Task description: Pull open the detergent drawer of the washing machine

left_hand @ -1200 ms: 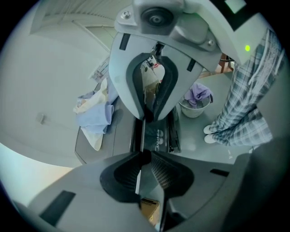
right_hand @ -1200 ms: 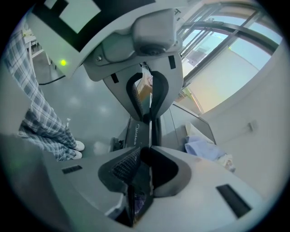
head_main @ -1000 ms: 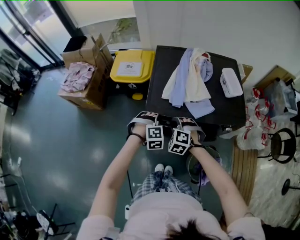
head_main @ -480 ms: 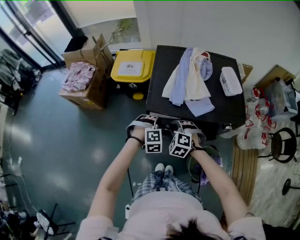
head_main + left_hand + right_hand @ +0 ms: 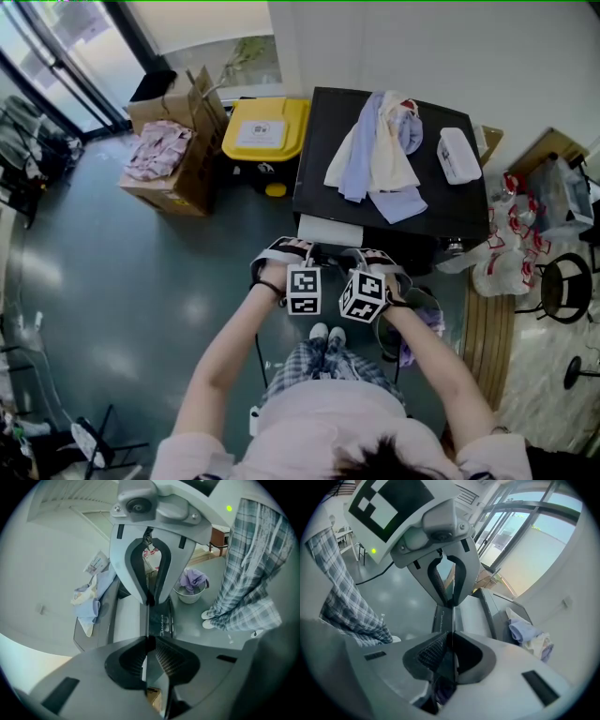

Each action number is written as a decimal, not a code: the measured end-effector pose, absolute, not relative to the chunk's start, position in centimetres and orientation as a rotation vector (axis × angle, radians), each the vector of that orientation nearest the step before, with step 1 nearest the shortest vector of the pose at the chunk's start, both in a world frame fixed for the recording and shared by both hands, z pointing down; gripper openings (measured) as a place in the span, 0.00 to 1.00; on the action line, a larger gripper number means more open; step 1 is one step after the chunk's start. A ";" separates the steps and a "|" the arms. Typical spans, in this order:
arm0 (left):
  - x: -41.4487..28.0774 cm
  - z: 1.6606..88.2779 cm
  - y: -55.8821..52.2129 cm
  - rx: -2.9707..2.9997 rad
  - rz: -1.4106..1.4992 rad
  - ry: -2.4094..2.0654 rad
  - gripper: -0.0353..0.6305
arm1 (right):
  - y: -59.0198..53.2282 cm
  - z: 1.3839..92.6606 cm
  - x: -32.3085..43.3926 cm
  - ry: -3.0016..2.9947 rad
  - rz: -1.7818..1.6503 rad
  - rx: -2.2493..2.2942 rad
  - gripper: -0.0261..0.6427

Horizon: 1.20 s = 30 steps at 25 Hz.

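Observation:
The black washing machine (image 5: 455, 214) stands in front of me with its detergent drawer (image 5: 328, 231) pulled part way out; the drawer's pale tray shows past the machine's front. Both grippers hold the drawer's dark front panel (image 5: 163, 620) side by side. My left gripper (image 5: 298, 251) is shut on the panel's thin edge, its jaws meeting on it in the left gripper view (image 5: 149, 620). My right gripper (image 5: 362, 257) pinches the same panel (image 5: 440, 617) just to the right, jaws likewise closed on the edge (image 5: 451, 619). The pale tray (image 5: 471, 613) runs back toward the machine.
Clothes (image 5: 380, 155) and a white case (image 5: 457, 159) lie on the machine's top. A yellow bin (image 5: 264, 136) and a cardboard box (image 5: 164, 159) stand to its left. A basin holding purple cloth (image 5: 412, 323) sits on the floor at the right, by the person's feet (image 5: 326, 336).
Both grippers have drawn back toward the person together, and the drawer has slid out with them, so its pale tray now shows in front of the machine.

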<state>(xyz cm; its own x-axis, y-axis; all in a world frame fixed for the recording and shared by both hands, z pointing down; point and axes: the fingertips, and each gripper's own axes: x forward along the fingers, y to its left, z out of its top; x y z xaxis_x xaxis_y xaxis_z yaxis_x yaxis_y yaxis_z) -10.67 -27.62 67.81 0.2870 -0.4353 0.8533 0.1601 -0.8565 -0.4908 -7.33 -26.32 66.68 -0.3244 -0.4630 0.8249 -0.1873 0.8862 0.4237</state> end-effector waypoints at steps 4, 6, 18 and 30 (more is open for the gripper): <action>-10.9 67.8 -25.8 -2.075 -1.604 0.232 0.17 | -24.7 66.7 -7.4 -1.919 -0.285 0.468 0.14; -11.0 67.8 -25.1 -2.073 -1.605 0.235 0.17 | -23.9 66.7 -7.5 -1.924 -0.277 0.462 0.14; -11.6 67.6 -21.4 -2.078 -1.609 0.210 0.17 | -20.3 66.4 -8.1 -1.954 -0.234 0.428 0.13; -12.4 67.9 -17.0 -2.105 -1.594 0.156 0.16 | -15.8 66.7 -9.0 -1.992 -0.170 0.369 0.12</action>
